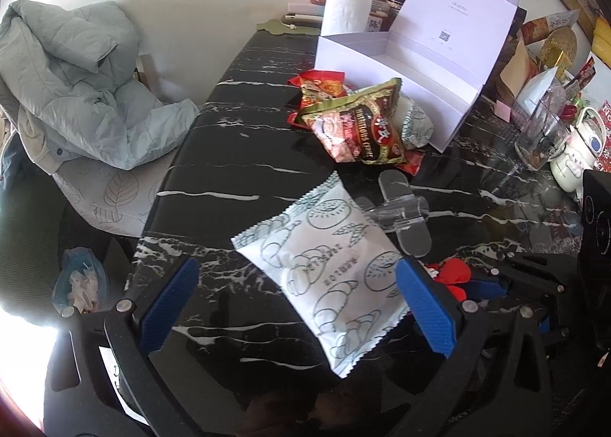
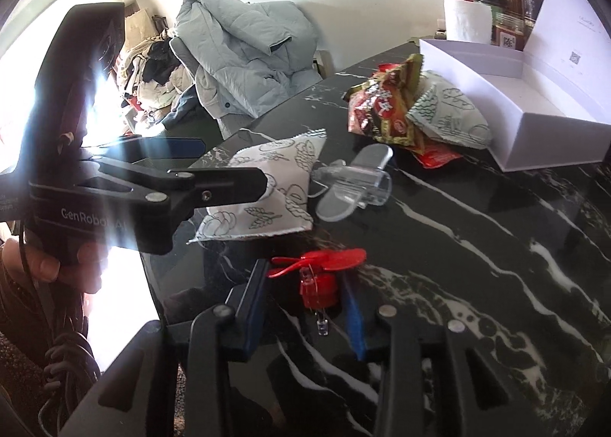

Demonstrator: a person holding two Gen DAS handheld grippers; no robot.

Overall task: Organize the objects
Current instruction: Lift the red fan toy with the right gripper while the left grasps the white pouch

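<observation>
**White packet framed, red clip in the grip**

Left gripper spread wide, blue pads either side of the white snack packet, which lies flat on the black marble table; nothing is gripped. The packet's printed lettering is upside down and too soft to read. Just beyond the packet sits a clear plastic clip. Right gripper is narrowed onto a red clip, just nearer than the packet; its lower half is masked by the fingers. Beyond the packet, a pile of snack bags leans against the open white box, the top bag's writing only partly legible. "GenRobot" shows on the left gripper's body.
</observation>
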